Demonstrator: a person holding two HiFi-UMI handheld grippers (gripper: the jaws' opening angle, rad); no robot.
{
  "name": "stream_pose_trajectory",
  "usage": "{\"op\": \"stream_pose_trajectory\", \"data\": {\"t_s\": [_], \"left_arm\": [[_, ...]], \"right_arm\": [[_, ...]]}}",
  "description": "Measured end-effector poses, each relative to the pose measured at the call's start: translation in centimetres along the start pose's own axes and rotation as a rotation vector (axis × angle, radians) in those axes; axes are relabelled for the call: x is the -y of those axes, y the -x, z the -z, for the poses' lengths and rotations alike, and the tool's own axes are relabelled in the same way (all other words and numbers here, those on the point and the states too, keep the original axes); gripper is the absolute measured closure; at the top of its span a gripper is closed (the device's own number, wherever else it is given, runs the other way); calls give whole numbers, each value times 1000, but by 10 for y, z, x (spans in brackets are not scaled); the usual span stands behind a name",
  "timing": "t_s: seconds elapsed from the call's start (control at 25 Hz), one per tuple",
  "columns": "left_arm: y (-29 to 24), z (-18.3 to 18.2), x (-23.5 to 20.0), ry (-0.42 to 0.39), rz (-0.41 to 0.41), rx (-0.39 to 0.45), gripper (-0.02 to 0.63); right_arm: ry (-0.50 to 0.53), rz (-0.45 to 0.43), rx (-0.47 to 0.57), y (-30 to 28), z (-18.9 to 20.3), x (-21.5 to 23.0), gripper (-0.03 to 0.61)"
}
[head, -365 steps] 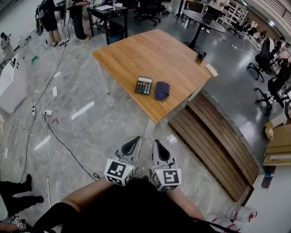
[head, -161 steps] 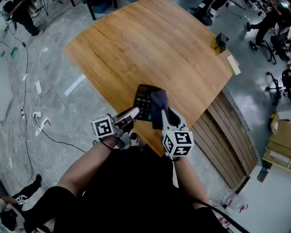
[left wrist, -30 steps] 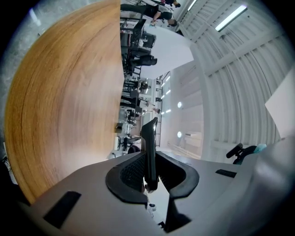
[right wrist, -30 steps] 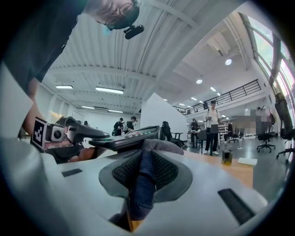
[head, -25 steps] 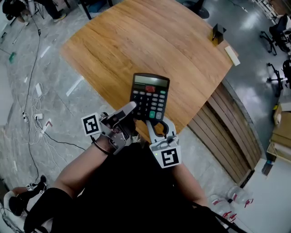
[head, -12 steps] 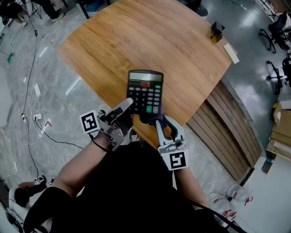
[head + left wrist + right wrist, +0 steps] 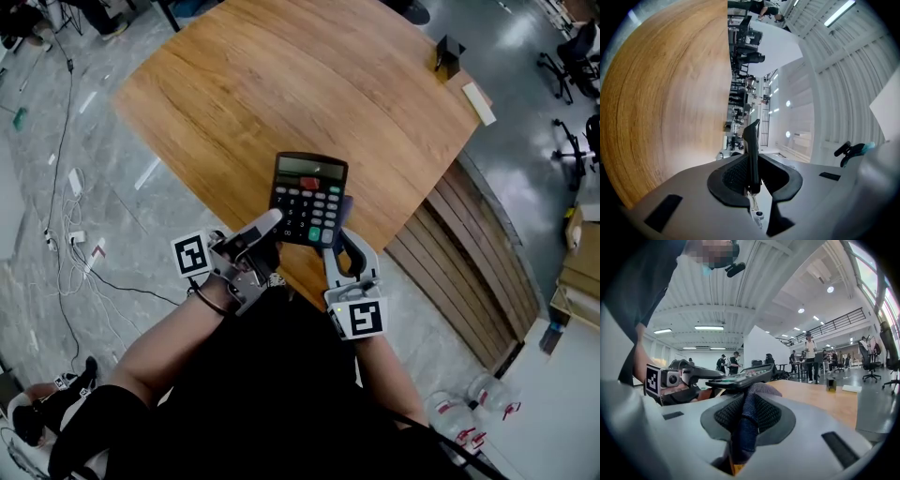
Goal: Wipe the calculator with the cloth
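A black calculator (image 7: 309, 199) with a grey display is held in the air, keys up, above the near edge of the wooden table (image 7: 234, 103). My left gripper (image 7: 271, 221) is shut on its lower left edge. In the left gripper view the calculator (image 7: 751, 150) stands edge-on between the jaws of the left gripper (image 7: 751, 165). My right gripper (image 7: 336, 240) is shut on a dark blue cloth (image 7: 345, 210), which peeks out from under the calculator's right side. In the right gripper view the cloth (image 7: 746, 420) rises from the right gripper (image 7: 747, 411) to the calculator's underside (image 7: 743, 377).
A small black object (image 7: 448, 49) and a pale block (image 7: 478, 103) lie at the table's far right corner. A slatted wooden platform (image 7: 469, 281) lies on the floor to the right. Cables (image 7: 66, 234) trail on the floor to the left. Bottles (image 7: 469, 412) stand at the lower right.
My right gripper has carried the cloth from the calculator's near edge to under its right side. The calculator has sunk slightly, still gripped by my left gripper.
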State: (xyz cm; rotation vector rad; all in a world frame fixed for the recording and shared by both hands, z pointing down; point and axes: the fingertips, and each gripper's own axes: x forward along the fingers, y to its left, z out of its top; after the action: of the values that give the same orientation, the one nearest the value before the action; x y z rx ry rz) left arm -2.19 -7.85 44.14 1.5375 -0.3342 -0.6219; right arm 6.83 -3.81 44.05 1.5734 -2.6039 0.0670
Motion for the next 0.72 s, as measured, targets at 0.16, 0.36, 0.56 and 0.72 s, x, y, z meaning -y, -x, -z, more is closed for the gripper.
{"op": "stream_pose_trajectory", "data": {"t_s": [0.16, 0.36, 0.56, 0.72], "left_arm": [[-15, 2, -12, -9, -21, 2, 543], [-10, -6, -32, -56, -83, 29, 543], [-24, -13, -60, -79, -150, 75, 543], [-20, -15, -80, -69, -189, 90, 543]], "right_arm": [[5, -110, -24, -4, 10, -22, 511], [10, -223, -110, 7, 32, -45, 511], [-57, -184, -181, 28, 51, 6, 511], [-123, -20, -191, 33, 62, 67, 511]]}}
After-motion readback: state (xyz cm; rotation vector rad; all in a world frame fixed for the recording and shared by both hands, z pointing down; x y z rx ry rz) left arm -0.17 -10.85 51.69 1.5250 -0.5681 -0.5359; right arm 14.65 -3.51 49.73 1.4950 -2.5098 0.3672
